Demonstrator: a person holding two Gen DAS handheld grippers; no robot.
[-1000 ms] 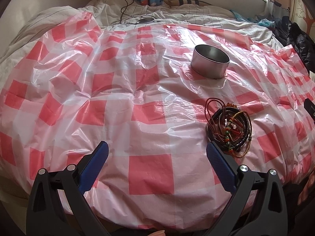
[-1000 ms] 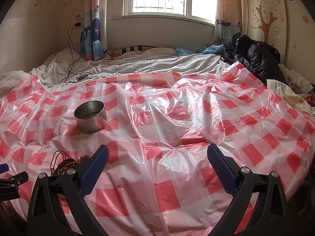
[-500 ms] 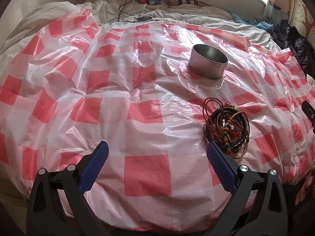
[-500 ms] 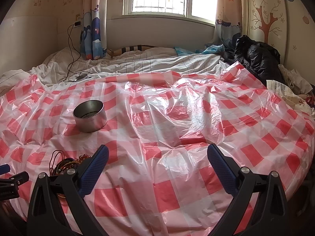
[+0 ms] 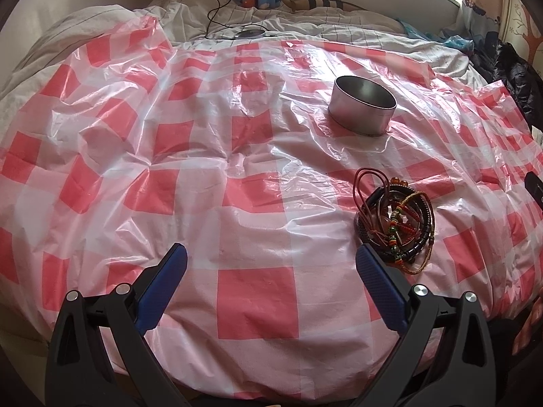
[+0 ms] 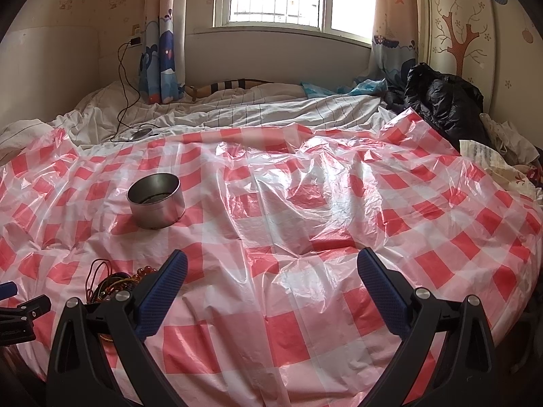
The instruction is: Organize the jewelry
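Observation:
A tangled pile of beaded bracelets and cord necklaces (image 5: pixel 395 225) lies on the red-and-white checked plastic sheet (image 5: pixel 203 169), just ahead of my left gripper's right finger. A round open metal tin (image 5: pixel 361 110) stands farther back. My left gripper (image 5: pixel 271 261) is open and empty, low over the sheet's front edge. In the right wrist view the tin (image 6: pixel 156 200) is at left and the jewelry pile (image 6: pixel 112 281) shows partly behind the left finger. My right gripper (image 6: pixel 271 266) is open and empty over the sheet.
The sheet covers a bed with rumpled white bedding (image 6: pixel 254 112) behind it. A cable and a small round device (image 6: pixel 141 133) lie at the back left. A black jacket (image 6: pixel 441 101) and papers (image 6: pixel 485 156) sit at the right. Walls and a window enclose the far side.
The left wrist view has shifted slightly; the tin and jewelry pile sit a little higher and nearer in frame. The right gripper has barely moved. Both stay open.

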